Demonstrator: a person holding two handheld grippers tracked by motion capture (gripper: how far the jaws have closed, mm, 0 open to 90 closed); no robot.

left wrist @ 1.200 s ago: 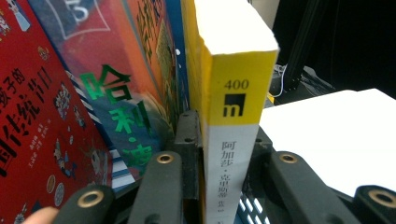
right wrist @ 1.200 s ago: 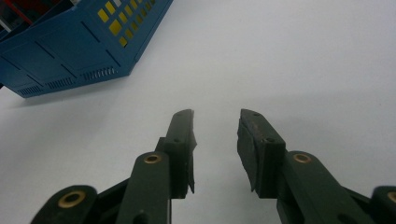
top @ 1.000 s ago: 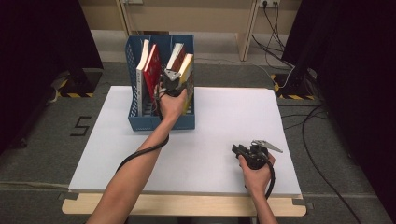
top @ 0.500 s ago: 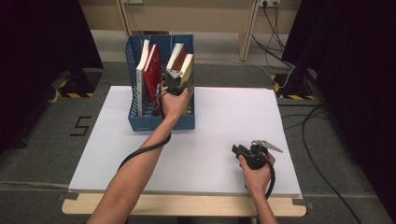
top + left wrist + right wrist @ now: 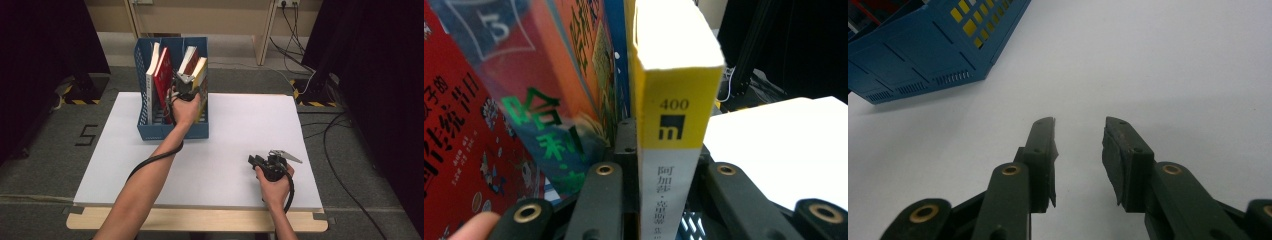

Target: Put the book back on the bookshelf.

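While the left tool (image 5: 186, 84) sits at the blue rack (image 5: 172, 131) in the upper left of the high view, its 2 black jaws have just been closing, and they now press on both sides of the yellow and white book (image 5: 671, 125). That book stands upright in the middle of the left gripper view, with its spine facing the camera. It is in the right part of the rack, and in the high view it shows just right of the tool (image 5: 201, 74). A blue wall of the rack stands just left of it. Left of that wall, an orange book (image 5: 569, 75) leans, and a red book (image 5: 454, 140) fills the left edge. A fingertip (image 5: 471, 231) peeks in at the bottom left corner.

The right tool (image 5: 264, 163) is at the lower right of the high view, low over the white surface (image 5: 240, 125) and well apart from the rack. Its jaws stand partly open with nothing between them. In the right gripper view (image 5: 1079, 155), the blue rack (image 5: 923, 50) is in the upper left corner.
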